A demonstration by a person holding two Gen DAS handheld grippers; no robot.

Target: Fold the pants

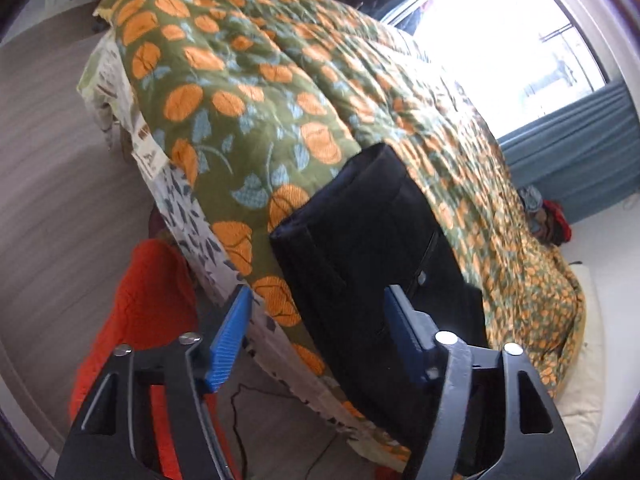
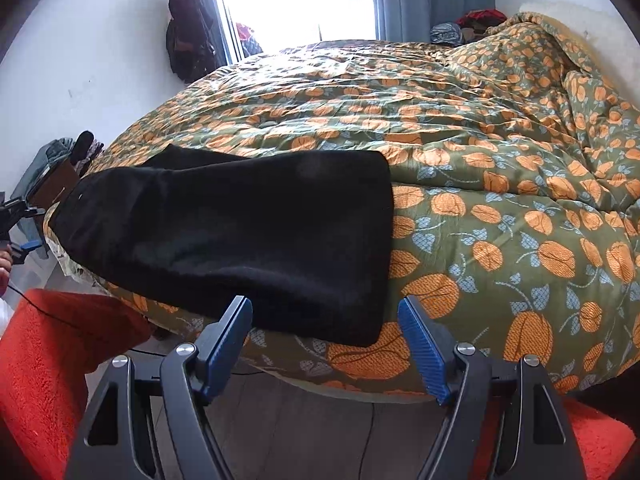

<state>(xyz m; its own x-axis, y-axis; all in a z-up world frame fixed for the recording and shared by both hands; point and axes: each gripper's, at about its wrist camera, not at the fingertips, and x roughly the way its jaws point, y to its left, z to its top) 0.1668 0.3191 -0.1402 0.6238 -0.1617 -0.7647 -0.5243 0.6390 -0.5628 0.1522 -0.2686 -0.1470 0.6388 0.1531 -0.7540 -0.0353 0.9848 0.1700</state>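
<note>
Black pants (image 2: 240, 236) lie folded on the bed, a flat, roughly rectangular slab of matte, slightly fuzzy dark fabric, on top of the quilted comforter (image 2: 480, 184). Comforter is olive green with orange pumpkin-like shapes and pale blue leaves, puckered stitching, bunched into a ridge at the far right corner in the right wrist view.

Relative to the pants: their long axis runs along the near bed edge, left to right in the right wrist view. Right end is a clean straight folded edge; left end is narrower and reaches the bed corner. Near long edge droops slightly over the bed's side. A zipper line and a small light button show on the pants in the left wrist view (image 1: 420, 276).

Left gripper (image 1: 316, 320): jaws apart, nothing between the blue ribbed pads (image 1: 228, 340); it sits off the pants' end at the bed corner, right pad over the fabric, contact not clear. No earlier frame to compare.

Right gripper (image 2: 324, 320): jaws wide, empty, hovering just in front of the pants' near edge, no contact visible.

Open room: broad bare comforter beyond and right of the pants. Below the pants' near edge, grey wood-look floor (image 2: 320, 420) and orange fleecy fabric (image 2: 44, 360) on both sides of the right gripper.
</note>
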